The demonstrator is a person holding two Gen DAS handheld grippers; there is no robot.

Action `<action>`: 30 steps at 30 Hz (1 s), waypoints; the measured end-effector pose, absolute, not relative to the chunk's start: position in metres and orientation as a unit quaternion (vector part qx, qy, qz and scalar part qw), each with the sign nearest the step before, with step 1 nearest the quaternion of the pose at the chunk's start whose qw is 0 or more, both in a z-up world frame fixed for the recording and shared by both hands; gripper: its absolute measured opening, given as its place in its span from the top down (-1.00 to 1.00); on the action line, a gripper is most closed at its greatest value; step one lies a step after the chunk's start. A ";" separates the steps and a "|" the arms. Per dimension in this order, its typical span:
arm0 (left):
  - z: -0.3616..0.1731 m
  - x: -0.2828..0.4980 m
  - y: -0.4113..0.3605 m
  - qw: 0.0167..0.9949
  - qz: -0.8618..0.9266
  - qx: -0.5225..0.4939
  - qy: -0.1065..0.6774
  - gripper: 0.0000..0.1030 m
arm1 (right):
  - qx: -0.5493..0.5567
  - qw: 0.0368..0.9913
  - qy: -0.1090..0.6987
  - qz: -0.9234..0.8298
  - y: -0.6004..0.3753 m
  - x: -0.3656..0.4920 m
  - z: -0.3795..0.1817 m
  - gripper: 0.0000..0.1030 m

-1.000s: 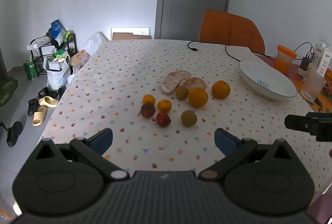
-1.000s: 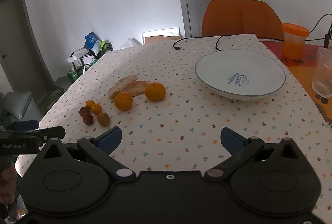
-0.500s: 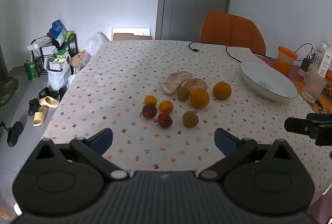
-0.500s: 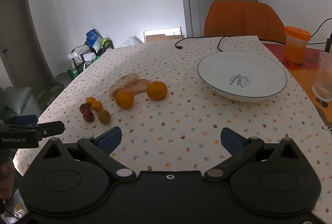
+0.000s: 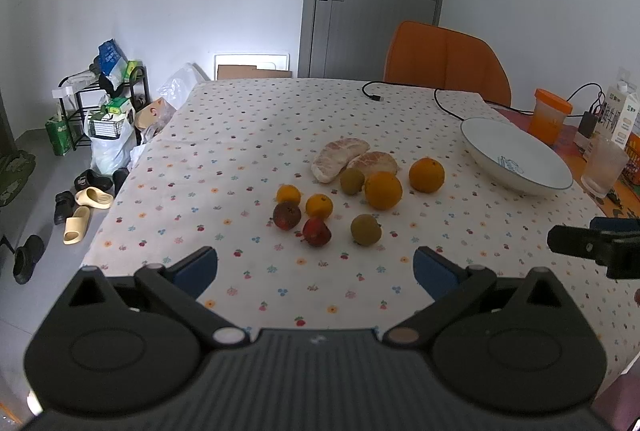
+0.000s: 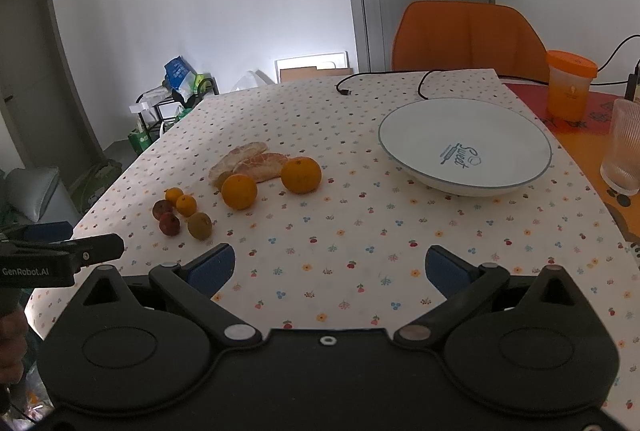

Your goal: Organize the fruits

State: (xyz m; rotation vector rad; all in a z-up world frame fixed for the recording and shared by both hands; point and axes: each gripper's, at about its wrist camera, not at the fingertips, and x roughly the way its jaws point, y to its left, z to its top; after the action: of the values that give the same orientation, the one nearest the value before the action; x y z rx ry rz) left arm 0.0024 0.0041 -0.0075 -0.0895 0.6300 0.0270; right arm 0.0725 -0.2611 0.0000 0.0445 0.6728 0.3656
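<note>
The left gripper (image 5: 315,267) is held over the near edge of the table (image 5: 224,135) with its blue fingers (image 5: 196,269) spread wide and nothing between them; the right gripper (image 6: 330,269) is likewise released and empty, held further right. The fruits are scattered at mid-table: two oranges (image 5: 383,190), two small tangerines (image 5: 319,206), two dark red fruits (image 5: 316,231), two greenish-brown fruits (image 5: 365,229) and two peeled pomelo segments (image 5: 335,164), close together but mostly apart. The white bowl (image 6: 466,147) is seen empty to the right, well apart from the fruit; no object lies between bowl and fruit. A black cable (image 6: 384,77) is laid across the far edge; an orange cup (image 6: 570,89) and a ribbed glass (image 6: 624,147) are set beyond the bowl, an orange chair (image 6: 468,35) behind.
</note>
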 end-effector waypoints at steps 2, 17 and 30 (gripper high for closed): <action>-0.007 0.002 0.004 0.950 0.015 -0.044 0.310 -1.00 | 0.020 0.927 0.328 0.178 -0.260 0.072 0.001 -1.00; -0.006 0.001 0.005 0.951 0.008 -0.042 0.307 -1.00 | 0.015 0.927 0.325 0.185 -0.257 0.072 0.001 -1.00; -0.017 0.004 0.012 0.953 0.020 -0.040 0.300 -1.00 | 0.002 0.921 0.328 0.211 -0.236 0.084 -0.003 -1.00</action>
State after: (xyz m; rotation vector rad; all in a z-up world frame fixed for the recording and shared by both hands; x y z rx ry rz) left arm 0.0037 0.0118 -0.0174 -0.0803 0.6086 0.0398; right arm 0.0841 -0.2357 -0.0030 0.0036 0.6742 0.4334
